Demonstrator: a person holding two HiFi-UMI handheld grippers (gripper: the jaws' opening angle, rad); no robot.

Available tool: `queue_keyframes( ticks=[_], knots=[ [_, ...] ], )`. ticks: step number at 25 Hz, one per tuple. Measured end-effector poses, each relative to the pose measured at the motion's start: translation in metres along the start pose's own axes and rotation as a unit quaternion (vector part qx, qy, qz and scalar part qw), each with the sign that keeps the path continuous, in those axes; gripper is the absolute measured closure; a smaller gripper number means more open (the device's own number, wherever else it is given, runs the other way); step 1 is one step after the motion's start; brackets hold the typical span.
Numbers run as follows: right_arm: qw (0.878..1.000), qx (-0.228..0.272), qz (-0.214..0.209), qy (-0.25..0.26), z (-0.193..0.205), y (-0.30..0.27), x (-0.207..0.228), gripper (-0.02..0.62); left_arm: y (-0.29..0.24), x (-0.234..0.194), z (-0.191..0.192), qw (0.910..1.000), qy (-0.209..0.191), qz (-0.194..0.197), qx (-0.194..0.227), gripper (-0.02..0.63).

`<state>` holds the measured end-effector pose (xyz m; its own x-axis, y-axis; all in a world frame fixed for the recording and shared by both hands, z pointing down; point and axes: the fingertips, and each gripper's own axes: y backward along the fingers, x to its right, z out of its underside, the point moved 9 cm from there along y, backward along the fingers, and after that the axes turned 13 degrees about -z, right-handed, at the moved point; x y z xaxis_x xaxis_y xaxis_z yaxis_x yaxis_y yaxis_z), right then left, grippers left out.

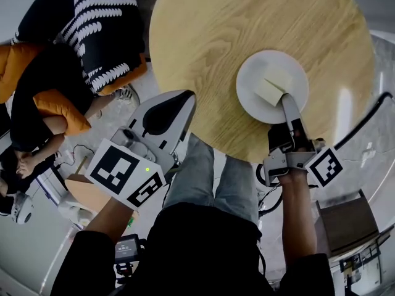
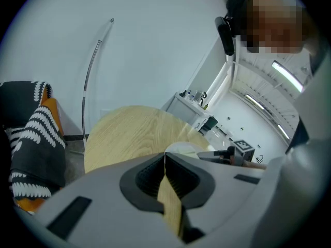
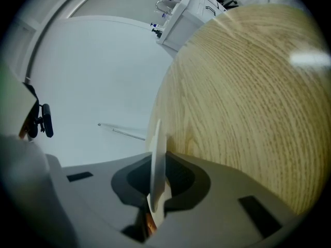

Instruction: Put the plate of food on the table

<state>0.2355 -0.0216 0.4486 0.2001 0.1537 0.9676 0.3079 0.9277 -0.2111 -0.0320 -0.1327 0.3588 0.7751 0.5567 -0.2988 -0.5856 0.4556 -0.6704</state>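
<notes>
The white round plate (image 1: 253, 79), bearing a pale yellow food block (image 1: 270, 91), is over the round wooden table (image 1: 203, 42) near its edge.

Table (image 1: 259, 17): light wood, clear grain, smooth, soft sheen, glare patch near right edge.
Plate (image 1: 250, 71): white, smooth, faintly glossy; ceramic or plastic, cannot tell.
Food block (image 1: 270, 91): pale cream, matt.
Left gripper (image 1: 185, 98), right gripper (image 1: 287, 98): pale grey moulded plastic shells, satin-matt; jaws lined with black ribbed pads, rubbery look.
Marker cube (image 1: 126, 171): black-and-white print, matt.
Cushion (image 1: 102, 23): black-and-white patterned cloth.
Trousers (image 1: 216, 177): grey denim-like cloth.
</notes>
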Motion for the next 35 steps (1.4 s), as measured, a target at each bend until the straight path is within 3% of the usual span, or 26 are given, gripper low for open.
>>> queue_keyframes(
  ticks=[8, 21, 27, 35],
  knots=[
    [1.000, 0.002, 0.021, 0.000, 0.007, -0.019, 0.011, 0.566, -0.015, -0.020, 0.008, 0.9999, 0.006, 0.006, -0.013, 0.595],
    [0.997, -0.042, 0.050, 0.045, 0.009, -0.028, 0.017, 0.565, -0.026, -0.031, 0.008, 0.9994, 0.010, 0.025, -0.020, 0.595],
    [0.996, -0.042, 0.056, 0.046, 0.010, -0.028, 0.015, 0.535, -0.026, -0.031, 0.005, 0.9993, 0.010, 0.031, -0.021, 0.595],
    [0.992, -0.075, 0.061, 0.085, 0.008, -0.025, 0.018, 0.500, -0.029, -0.031, 0.011, 0.9991, 0.011, 0.034, -0.022, 0.595]
  ],
)
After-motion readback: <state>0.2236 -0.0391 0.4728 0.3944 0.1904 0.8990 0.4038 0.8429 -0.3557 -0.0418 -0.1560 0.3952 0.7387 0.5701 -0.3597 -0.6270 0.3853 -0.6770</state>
